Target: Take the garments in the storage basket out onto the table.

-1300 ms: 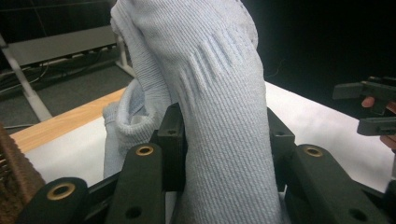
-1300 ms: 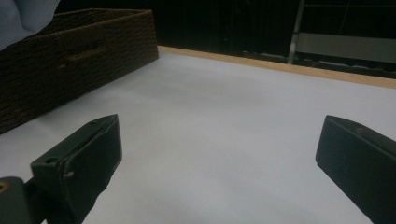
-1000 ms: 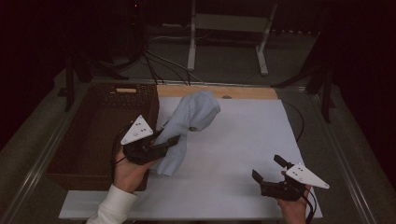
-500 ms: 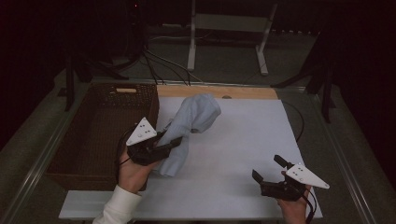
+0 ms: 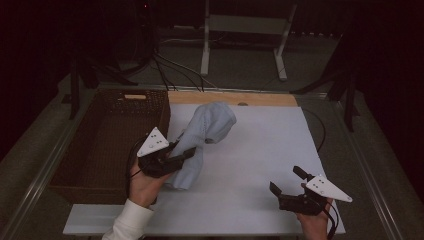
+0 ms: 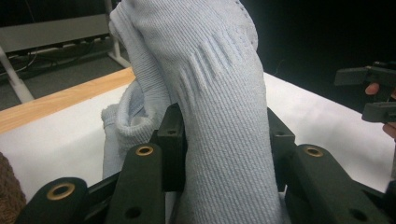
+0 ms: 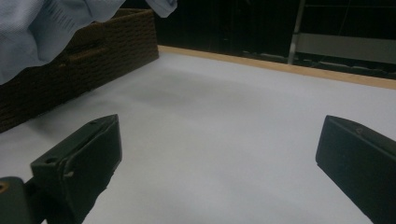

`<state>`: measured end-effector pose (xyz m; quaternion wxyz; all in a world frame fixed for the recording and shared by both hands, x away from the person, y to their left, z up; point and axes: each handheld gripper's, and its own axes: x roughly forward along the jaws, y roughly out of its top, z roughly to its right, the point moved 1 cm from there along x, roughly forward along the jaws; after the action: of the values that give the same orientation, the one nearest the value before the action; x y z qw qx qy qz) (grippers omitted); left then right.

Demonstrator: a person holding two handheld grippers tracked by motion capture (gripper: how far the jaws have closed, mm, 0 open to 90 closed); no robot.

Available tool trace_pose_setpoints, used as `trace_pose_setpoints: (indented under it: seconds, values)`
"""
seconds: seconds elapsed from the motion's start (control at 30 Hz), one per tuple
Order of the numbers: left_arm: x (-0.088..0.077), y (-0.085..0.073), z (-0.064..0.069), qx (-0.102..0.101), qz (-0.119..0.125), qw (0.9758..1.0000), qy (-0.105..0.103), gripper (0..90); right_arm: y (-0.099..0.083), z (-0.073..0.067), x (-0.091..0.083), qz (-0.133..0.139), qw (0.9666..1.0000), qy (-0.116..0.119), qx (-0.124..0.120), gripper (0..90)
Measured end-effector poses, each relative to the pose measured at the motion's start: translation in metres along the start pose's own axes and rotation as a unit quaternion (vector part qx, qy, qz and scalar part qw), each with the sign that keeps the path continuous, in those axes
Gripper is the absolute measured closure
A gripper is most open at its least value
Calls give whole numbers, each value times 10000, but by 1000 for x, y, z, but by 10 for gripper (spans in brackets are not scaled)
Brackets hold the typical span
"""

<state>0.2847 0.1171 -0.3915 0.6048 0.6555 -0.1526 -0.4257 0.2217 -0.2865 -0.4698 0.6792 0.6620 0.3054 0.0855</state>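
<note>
Wicker, dark brown and woven, makes up the rectangular basket point(image 5: 107, 145) at the left end of the white-covered table point(image 5: 260, 165), and I take it as the likely destination for what I am carrying. Just to its right, my left gripper point(image 5: 181, 156) is clamped on a pale blue ribbed knit cloth point(image 5: 205, 132). Through the left gripper view the jaws stand narrowed, pressing the cloth point(image 6: 224, 116) from both sides, with a folded cuff of it bunched beside the near jaw. From above, the cloth's upper part rises past the jaws toward the far wooden edge strip point(image 5: 235, 98) of the table, while its lower end hangs down to the white surface beside my hand; whether that end touches the table I cannot tell.

I judge the step in hand to be the carry: the cloth is gripped and lifted, not yet over the basket. The next move, as I read it, calls for swinging the left gripper leftward across the basket's near wall, high enough that the hanging end clears the rim, then opening over the inside.

Farther right, my right gripper point(image 5: 289, 181) sits low near the front edge, well apart from the cloth, its jaws spread wide with bare white table point(image 7: 224, 140) between them.
</note>
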Motion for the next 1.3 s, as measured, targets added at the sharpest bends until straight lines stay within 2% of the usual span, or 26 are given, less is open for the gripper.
trace_pose_setpoints:
  seconds: [0.53,1.3]
  values:
    - [21,6,5,61,-56,9999,82,616,0,1,0,2,10000,-4,13,6]
    - [53,3,14,37,-171,9998,73,613,0,1,-1,1,10000,14,3,6]
